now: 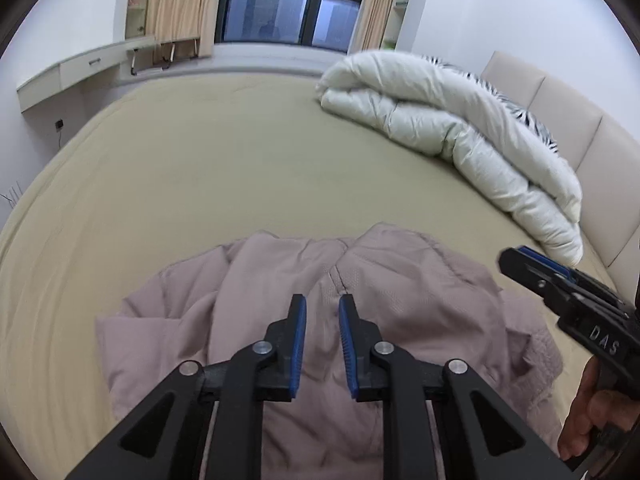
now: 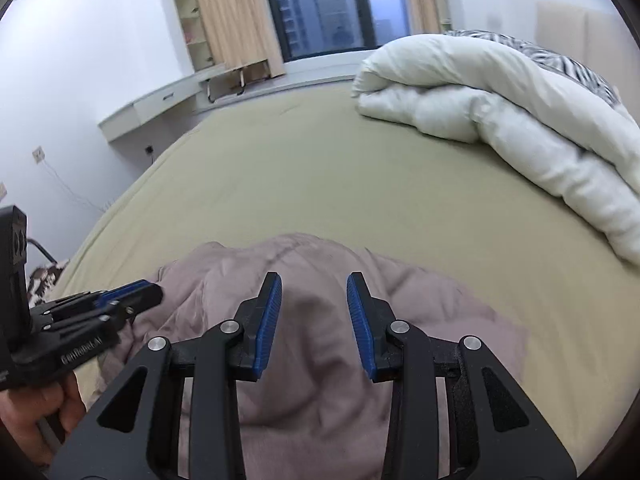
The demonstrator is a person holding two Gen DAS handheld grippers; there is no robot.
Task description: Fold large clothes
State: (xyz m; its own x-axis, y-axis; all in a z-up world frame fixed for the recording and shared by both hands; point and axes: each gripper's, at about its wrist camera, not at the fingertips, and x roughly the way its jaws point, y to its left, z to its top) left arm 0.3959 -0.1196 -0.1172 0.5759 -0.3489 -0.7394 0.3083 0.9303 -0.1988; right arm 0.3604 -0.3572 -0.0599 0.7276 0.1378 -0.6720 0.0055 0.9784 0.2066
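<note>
A dusty-pink garment point(image 1: 260, 280) lies crumpled on the olive bed sheet point(image 1: 240, 160), near the bed's front edge. My left gripper point(image 1: 322, 300) hovers over its middle, by a seam. The blue pads stand a narrow gap apart with nothing between them. My right gripper point(image 2: 314, 280) hangs over the same garment point(image 2: 420, 308), jaws apart and empty. Each gripper also shows in the other's view: the right gripper point(image 1: 514, 258) at the right edge and the left gripper point(image 2: 154, 292) at the left edge. A hand point(image 2: 36, 412) holds each one.
A folded white duvet point(image 1: 460, 132) lies along the bed's right side with a zebra-print pillow point(image 1: 520, 112) behind it, against a padded headboard point(image 1: 568, 120). Beyond the bed are a dark window point(image 1: 288, 0), beige curtains and a wall-mounted desk point(image 1: 80, 68).
</note>
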